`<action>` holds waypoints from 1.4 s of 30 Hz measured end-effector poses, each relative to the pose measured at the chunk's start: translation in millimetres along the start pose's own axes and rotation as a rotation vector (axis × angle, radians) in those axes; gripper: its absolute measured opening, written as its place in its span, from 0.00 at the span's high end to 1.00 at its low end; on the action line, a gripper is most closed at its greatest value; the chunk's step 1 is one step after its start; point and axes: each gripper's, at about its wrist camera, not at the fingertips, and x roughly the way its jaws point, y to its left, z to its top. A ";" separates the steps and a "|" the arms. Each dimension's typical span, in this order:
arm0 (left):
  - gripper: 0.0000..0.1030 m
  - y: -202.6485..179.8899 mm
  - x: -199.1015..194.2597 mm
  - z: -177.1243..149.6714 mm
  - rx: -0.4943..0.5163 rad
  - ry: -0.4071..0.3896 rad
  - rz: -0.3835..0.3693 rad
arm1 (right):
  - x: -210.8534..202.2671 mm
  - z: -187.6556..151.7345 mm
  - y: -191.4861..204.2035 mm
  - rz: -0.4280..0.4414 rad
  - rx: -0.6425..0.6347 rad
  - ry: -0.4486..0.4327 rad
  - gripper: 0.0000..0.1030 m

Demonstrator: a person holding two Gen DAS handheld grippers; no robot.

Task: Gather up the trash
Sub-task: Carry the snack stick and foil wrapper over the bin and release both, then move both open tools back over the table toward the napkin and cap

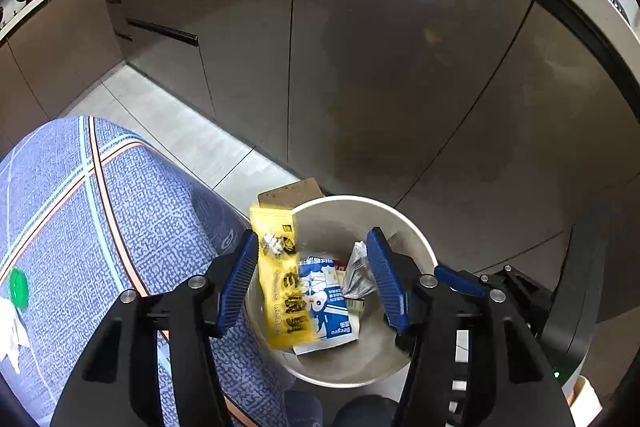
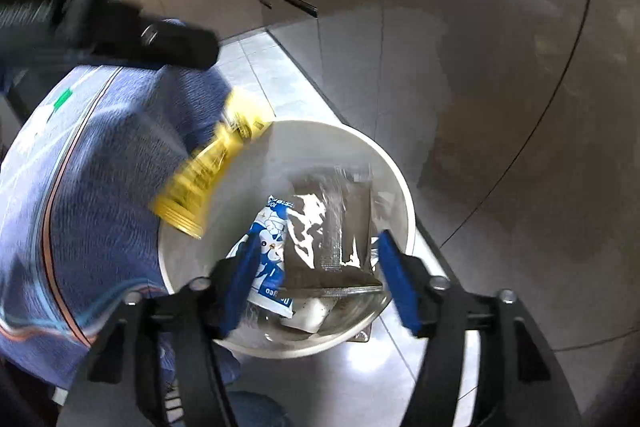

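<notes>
A white round bin [image 1: 416, 239] stands on the floor beside a cloth-covered table. My left gripper [image 1: 312, 239] hangs open over it. A blurred yellow wrapper [image 1: 280, 287] is loose in the air beside its left pad, over the bin's rim. A blue and white wrapper [image 1: 332, 303] lies inside the bin. In the right wrist view my right gripper [image 2: 320, 241] is open above the bin [image 2: 384, 163]. A silver wrapper [image 2: 332, 219] hangs loose and blurred between its pads. The yellow wrapper [image 2: 200, 179] streaks past on the left.
The blue patterned tablecloth [image 1: 100, 227] on the left carries a green cap [image 1: 18, 287] and a white crumpled tissue [image 1: 10, 331]. Grey cabinet doors [image 1: 360, 47] rise behind the bin. A brown card [image 1: 288, 193] leans behind the rim, and a dark rounded device [image 1: 568, 327] sits to the right.
</notes>
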 end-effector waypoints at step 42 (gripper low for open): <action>0.08 134.9 -169.3 -66.0 -0.315 -0.094 0.076 | -115.7 39.2 111.9 0.100 -0.206 -0.212 0.03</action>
